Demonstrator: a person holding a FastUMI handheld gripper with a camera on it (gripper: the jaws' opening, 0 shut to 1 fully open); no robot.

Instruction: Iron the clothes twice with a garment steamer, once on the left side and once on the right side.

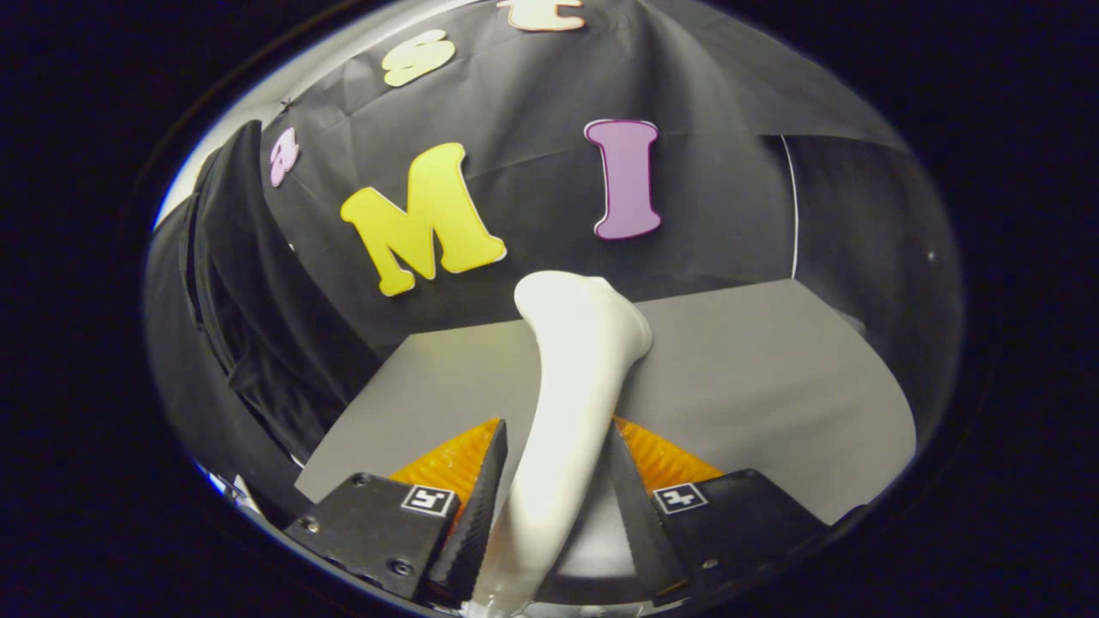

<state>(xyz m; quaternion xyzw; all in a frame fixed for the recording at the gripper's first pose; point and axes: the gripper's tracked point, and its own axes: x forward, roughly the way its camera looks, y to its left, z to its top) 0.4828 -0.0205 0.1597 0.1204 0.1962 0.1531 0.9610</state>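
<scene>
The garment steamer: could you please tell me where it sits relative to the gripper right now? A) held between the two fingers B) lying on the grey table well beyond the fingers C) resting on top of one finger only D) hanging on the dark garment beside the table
A: the white garment steamer rises from between the two fingers of the gripper, which press its handle on both sides above the grey table.

Steamer [575, 386]: smooth glossy white plastic, clamped betw. ribbed tongs [554, 481]. Desk [755, 378]: matt grey. Garment [258, 326] off desk's left edge: soft black cloth.
</scene>
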